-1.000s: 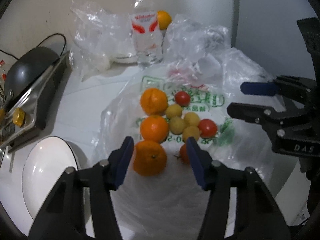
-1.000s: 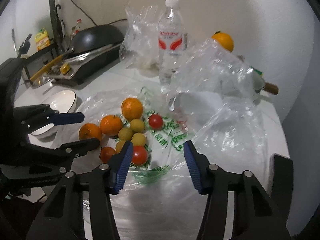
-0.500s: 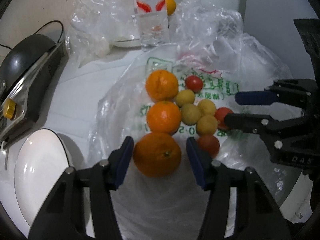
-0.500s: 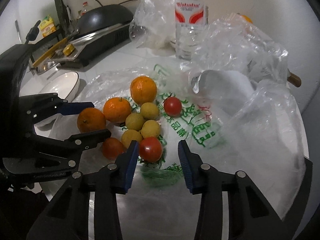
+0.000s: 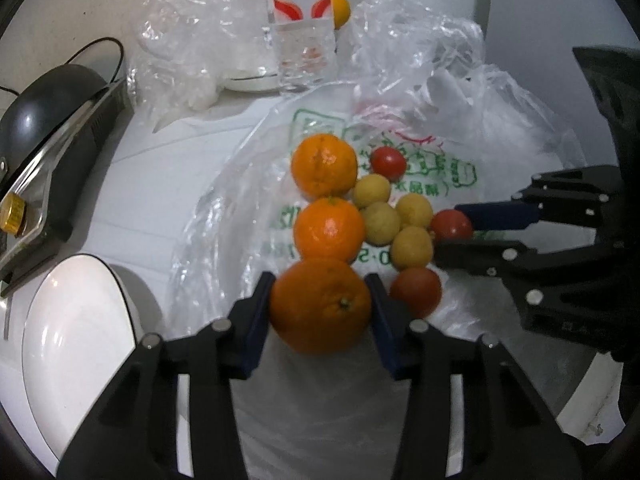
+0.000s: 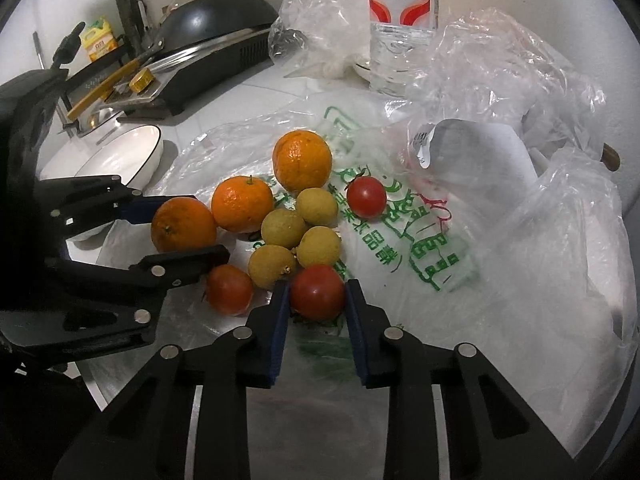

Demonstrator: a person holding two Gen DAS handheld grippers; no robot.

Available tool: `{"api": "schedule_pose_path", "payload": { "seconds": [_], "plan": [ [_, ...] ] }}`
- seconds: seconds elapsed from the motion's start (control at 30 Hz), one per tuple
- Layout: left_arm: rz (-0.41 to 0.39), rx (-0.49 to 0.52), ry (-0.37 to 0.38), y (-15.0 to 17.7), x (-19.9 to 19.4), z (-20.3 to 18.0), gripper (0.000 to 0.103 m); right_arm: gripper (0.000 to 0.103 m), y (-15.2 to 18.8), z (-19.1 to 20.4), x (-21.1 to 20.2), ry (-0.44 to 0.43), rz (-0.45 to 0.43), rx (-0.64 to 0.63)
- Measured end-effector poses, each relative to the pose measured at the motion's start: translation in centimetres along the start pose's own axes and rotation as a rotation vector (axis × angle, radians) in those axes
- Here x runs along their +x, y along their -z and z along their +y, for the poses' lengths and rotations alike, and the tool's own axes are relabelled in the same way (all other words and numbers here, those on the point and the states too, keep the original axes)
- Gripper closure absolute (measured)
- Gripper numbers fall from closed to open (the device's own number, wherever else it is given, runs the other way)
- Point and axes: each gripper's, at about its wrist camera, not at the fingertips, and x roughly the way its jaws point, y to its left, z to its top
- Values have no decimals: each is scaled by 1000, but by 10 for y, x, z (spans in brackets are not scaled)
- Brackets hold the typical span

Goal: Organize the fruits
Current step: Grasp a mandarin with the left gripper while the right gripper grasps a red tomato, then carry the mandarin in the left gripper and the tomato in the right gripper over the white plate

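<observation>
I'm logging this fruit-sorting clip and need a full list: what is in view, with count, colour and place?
oranges: four, orange; three on the printed bag, one behind the bottle.
tomatoes: three, red, on the bag.
small round fruits: four, yellow-green, mid-cluster.
printed bag: one, clear with green print, spread flat.
water bottle: one, clear, at the back.
bowl: one, white, left.
cooker: one, black, back left.
left gripper: fingers closing around the nearest orange.
right gripper: fingers clamped on the nearest tomato.

Crinkly clear plastic bag (image 6: 400, 240), glossy white ceramic bowl (image 5: 72, 340), dimpled orange (image 5: 320, 306) peel, smooth shiny tomato (image 6: 318, 292), clear plastic bottle (image 6: 400, 28).
</observation>
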Motion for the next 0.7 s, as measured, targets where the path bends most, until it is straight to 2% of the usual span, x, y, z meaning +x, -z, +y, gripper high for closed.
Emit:
{"api": "schedule_pose_path", "payload": {
  "seconds": [0.23, 0.5, 0.7],
  "plan": [
    [-64, -2, 36, -2, -21, -2, 57, 74, -2, 1, -11, 20, -26, 6],
    [-94, 13, 44, 1, -37, -9, 57, 74, -2, 2, -29, 48, -59, 16],
    [-181, -4, 69, 3, -56, -7, 57, 74, -3, 8, -42, 62, -87, 6]
  ]
}}
